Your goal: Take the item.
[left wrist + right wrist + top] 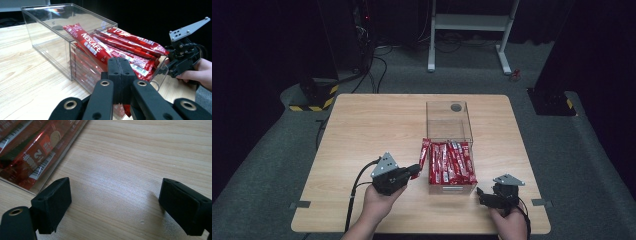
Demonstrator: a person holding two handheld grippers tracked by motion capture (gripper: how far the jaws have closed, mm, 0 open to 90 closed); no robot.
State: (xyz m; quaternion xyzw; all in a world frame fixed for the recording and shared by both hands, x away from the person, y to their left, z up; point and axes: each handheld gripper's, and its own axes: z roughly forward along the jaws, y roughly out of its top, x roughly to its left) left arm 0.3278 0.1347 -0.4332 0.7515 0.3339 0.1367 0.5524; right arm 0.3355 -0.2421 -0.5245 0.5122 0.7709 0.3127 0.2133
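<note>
On the worktop (362, 125), a clear box (449, 145) held red Nescafé sachets (451, 162). The left gripper (412, 170) had its jaws pressed together beside one sachet (424, 154) leaning outside; the right gripper (112, 205) rested nearby, jaws spread wide.

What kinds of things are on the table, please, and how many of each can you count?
Clear plastic box: 1
Red coffee sachets: too tightly packed to count
Grippers: 2, left and right
Total: 3, plus the sachets
</note>
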